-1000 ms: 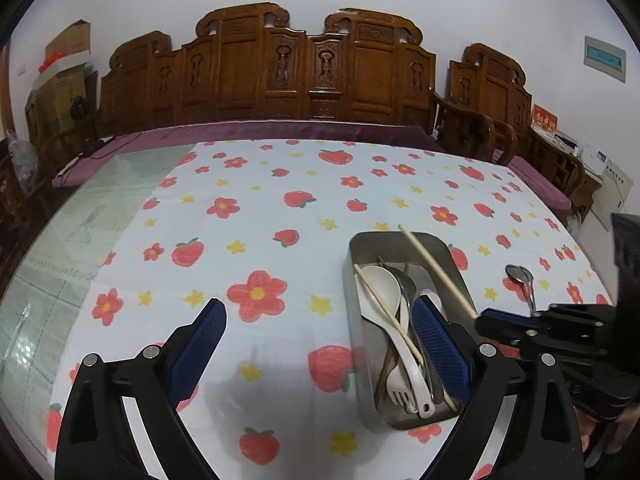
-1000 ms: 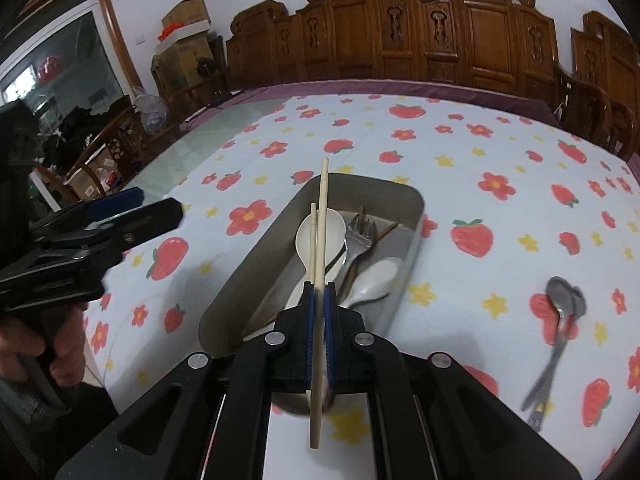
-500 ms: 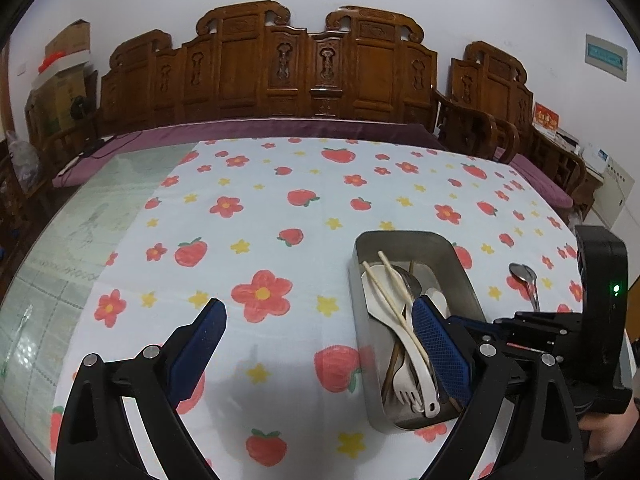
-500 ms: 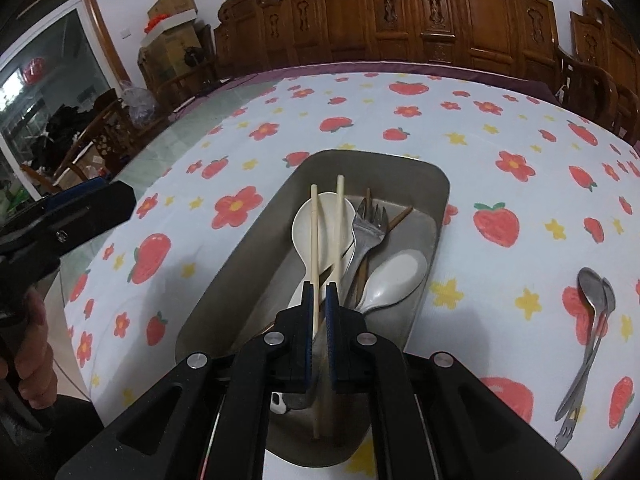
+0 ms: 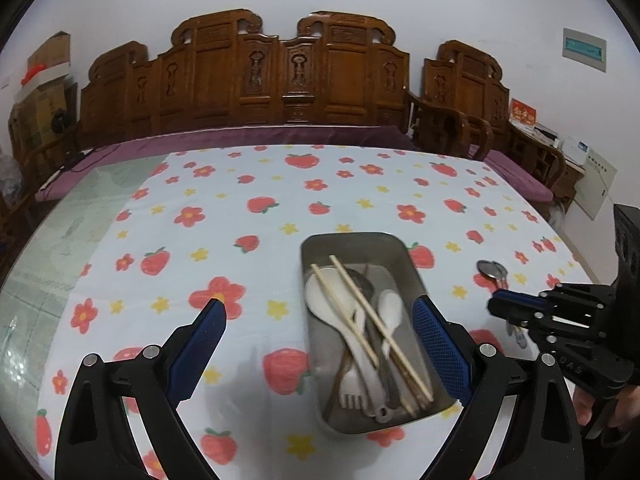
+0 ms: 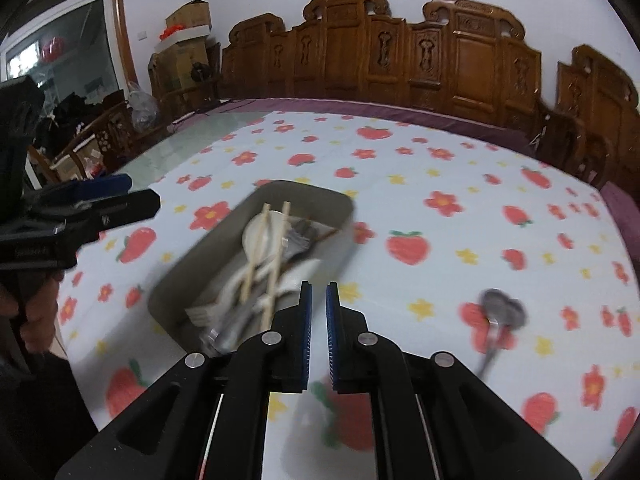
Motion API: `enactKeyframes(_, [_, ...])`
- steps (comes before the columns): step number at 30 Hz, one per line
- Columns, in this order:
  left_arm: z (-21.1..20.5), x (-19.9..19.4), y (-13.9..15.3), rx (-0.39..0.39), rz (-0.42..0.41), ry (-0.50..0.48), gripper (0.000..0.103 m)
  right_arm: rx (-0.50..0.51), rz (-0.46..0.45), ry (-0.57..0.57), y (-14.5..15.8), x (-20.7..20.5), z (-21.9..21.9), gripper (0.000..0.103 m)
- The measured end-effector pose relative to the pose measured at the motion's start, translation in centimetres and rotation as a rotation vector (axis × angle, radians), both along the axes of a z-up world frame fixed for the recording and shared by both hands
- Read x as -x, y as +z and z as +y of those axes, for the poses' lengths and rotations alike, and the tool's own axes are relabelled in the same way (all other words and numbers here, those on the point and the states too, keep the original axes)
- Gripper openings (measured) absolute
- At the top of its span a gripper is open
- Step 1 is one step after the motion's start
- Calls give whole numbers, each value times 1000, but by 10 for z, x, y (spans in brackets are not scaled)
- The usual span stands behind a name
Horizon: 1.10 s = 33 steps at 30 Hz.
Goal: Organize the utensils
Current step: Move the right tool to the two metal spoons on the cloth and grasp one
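left wrist: left gripper wide open, empty, hovering by the metal tray; both chopsticks now lie inside it. right wrist: right gripper nearly closed, empty, pulled off the tray after releasing the chopstick. metal spoons remain on the tablecloth, likely next.

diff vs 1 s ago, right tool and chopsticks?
The right tool let go of the chopstick it was holding; both chopsticks now lie in the metal tray. That tool, nearly closed and empty, has swung right toward the metal spoons on the tablecloth. Unchanged: left tool open and empty, spoons untouched.
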<state>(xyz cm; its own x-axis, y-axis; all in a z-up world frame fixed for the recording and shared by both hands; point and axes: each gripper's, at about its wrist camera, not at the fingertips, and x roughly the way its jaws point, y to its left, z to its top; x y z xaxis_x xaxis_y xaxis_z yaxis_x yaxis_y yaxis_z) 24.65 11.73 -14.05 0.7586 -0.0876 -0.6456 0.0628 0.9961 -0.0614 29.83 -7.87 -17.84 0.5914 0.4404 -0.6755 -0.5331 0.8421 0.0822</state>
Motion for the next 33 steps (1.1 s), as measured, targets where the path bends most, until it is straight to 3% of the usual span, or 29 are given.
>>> enactKeyframes(6, [-22,2,0,10,-7,-38,90,52,-26,-52,0,12,-50,21])
enactKeyframes(15, [-58,3,-4,19,-7,-103,90,112,23,-171,-29,0,-108,22])
enactKeyframes(25, [-98,7,-18,-17,15,-179,90,68,99,-241,-57,-31,-119,22])
enactKeyframes(33, [-110,5,-24,0,29,-190,90,-5,152,-307,-73,-71,-122,22])
